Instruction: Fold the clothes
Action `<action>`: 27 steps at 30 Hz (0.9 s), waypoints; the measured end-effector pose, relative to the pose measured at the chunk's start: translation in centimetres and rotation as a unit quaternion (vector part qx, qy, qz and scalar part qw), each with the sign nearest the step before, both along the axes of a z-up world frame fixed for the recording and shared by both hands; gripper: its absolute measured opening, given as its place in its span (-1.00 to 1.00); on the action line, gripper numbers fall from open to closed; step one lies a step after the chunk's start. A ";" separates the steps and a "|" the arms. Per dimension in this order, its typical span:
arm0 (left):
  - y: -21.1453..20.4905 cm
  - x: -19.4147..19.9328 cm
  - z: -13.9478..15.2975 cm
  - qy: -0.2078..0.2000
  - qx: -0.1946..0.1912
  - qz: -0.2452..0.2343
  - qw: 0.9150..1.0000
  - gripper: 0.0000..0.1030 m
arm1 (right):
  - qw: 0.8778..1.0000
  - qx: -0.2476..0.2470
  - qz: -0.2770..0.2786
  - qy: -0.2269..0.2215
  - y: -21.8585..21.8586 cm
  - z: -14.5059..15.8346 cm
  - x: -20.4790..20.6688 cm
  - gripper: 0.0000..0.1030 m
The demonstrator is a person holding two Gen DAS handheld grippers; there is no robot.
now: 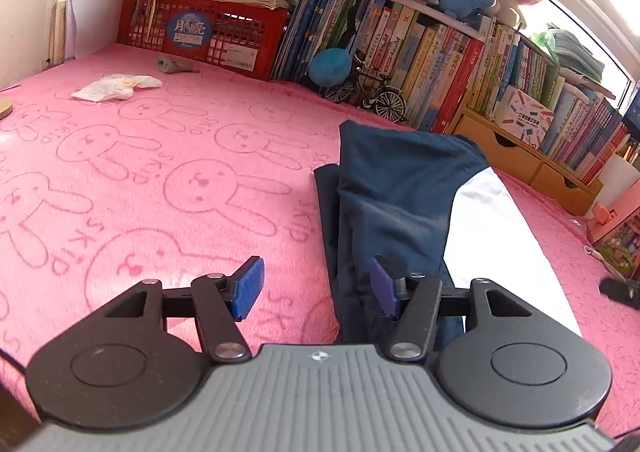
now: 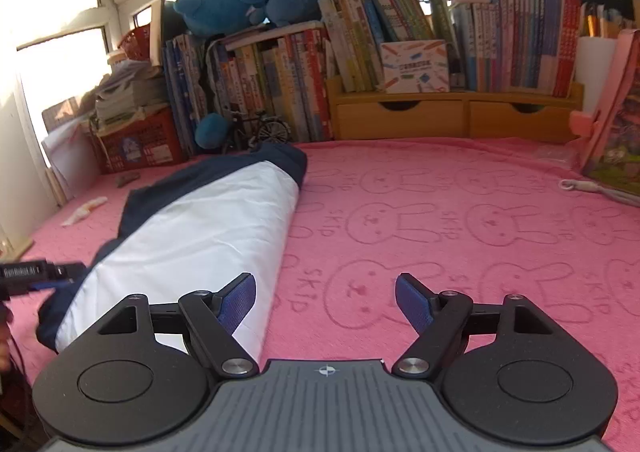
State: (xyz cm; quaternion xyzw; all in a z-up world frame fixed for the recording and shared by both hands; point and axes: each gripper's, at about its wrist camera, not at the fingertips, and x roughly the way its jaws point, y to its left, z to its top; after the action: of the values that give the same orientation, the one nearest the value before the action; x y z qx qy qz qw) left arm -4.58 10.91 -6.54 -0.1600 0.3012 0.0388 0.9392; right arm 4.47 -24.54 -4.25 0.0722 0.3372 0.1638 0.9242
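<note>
folded garment (image 2: pixel 208 228) left of right hand-held gripper (image 2: pixel 325 300)

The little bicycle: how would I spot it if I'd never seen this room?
Find the pink blanket and follow it back to the wall of books. At their foot, beside a blue plush ball, stands the bicycle. It is the only dark, spoked, metal-looking thing among soft toys and paper.
</note>
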 end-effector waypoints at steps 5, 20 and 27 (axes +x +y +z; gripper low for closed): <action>-1.1 -2.4 1.7 -0.056 0.034 0.007 0.998 0.10 | 0.999 0.020 0.004 0.033 2.6 2.2 5.6 0.60; -5.3 0.8 -2.1 -0.064 0.085 -0.124 0.987 0.13 | 0.911 -0.347 0.015 0.222 24.4 -0.3 23.2 -0.11; -4.8 0.1 -3.2 -0.079 0.069 -0.127 0.986 0.13 | 0.902 -0.383 -0.009 0.200 25.6 0.5 24.3 -0.74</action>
State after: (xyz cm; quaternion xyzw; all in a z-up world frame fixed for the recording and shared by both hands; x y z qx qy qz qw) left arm -4.43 6.11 -9.74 -0.0575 0.2404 -0.0726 0.9662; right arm 28.72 1.03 -3.74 -0.2525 0.5513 -0.0042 0.7952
